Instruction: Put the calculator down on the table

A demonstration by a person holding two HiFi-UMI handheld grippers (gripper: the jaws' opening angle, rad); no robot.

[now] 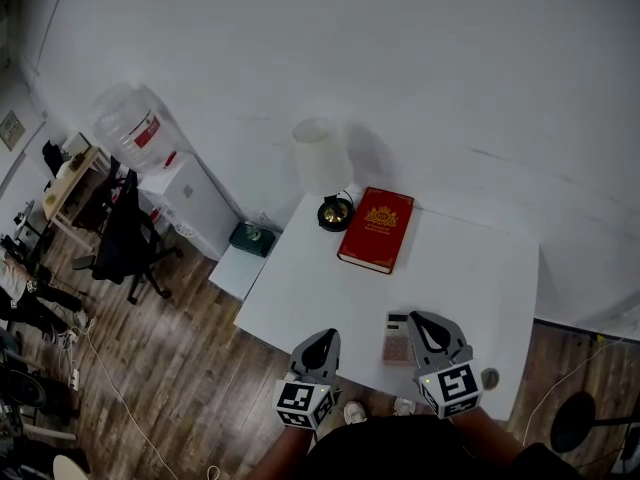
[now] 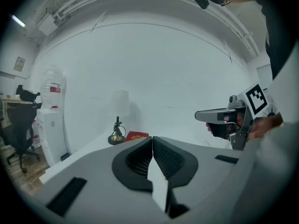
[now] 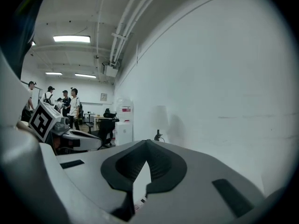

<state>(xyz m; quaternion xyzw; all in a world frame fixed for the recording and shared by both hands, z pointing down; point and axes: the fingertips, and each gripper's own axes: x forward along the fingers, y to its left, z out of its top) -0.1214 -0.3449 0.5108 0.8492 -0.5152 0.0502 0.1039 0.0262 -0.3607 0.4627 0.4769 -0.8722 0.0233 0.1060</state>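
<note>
White table (image 1: 470,278), red book (image 1: 376,229) as our marker. Lamp (image 1: 334,208) stands just beside the book's far left corner. Calculator (image 1: 396,338) lies flat on the table, on the near side of the book and well apart from it. Right gripper (image 1: 424,320) sits nearer us than the book, slightly to its right; jaws pressed together, nothing between them. Left gripper (image 1: 321,337) sits near and left of the book, jaws likewise closed and empty.

Head cam steeply down on table (image 1: 470,268), gripper views level (both see lamp (image 2: 120,104))
</note>
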